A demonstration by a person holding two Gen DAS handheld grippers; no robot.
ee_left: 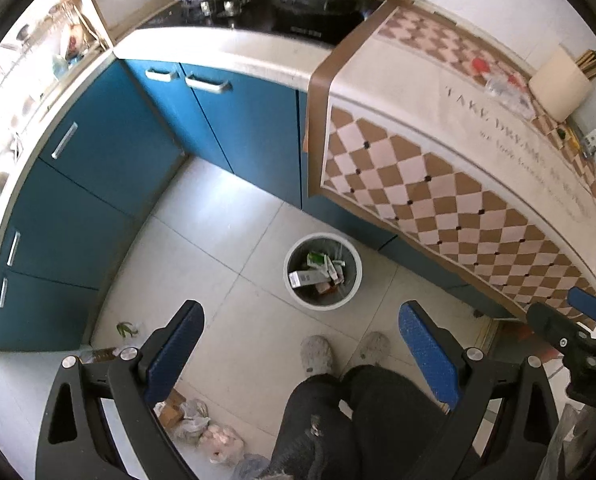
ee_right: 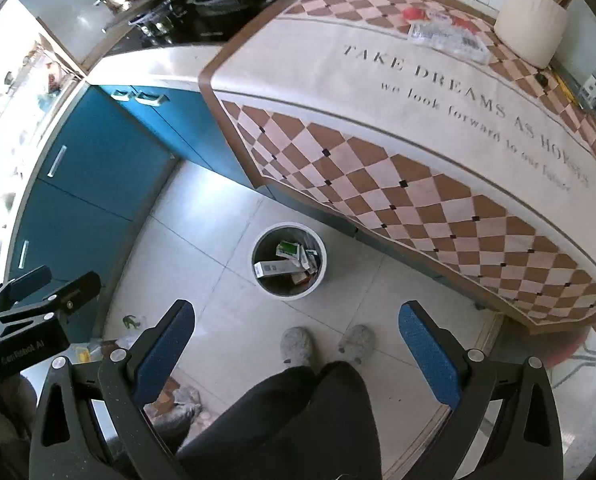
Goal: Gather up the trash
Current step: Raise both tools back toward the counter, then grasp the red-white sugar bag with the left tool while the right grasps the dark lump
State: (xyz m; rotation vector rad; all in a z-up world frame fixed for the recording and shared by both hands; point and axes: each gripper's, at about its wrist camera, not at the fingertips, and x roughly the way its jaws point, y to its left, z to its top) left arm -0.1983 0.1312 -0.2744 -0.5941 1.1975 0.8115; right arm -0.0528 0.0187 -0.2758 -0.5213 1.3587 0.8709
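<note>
Left gripper (ee_left: pixel 299 342) and right gripper (ee_right: pixel 296 340) both spread wide and empty, above a white trash bin (ee_left: pixel 322 305) holding discarded boxes (ee_left: pixel 306 278), tiled kitchen floor (ee_left: pixel 226 248)

left wrist: high, facing down | right wrist: same | shared: bin (ee_left: pixel 322 271) (ee_right: pixel 289 260)
</note>
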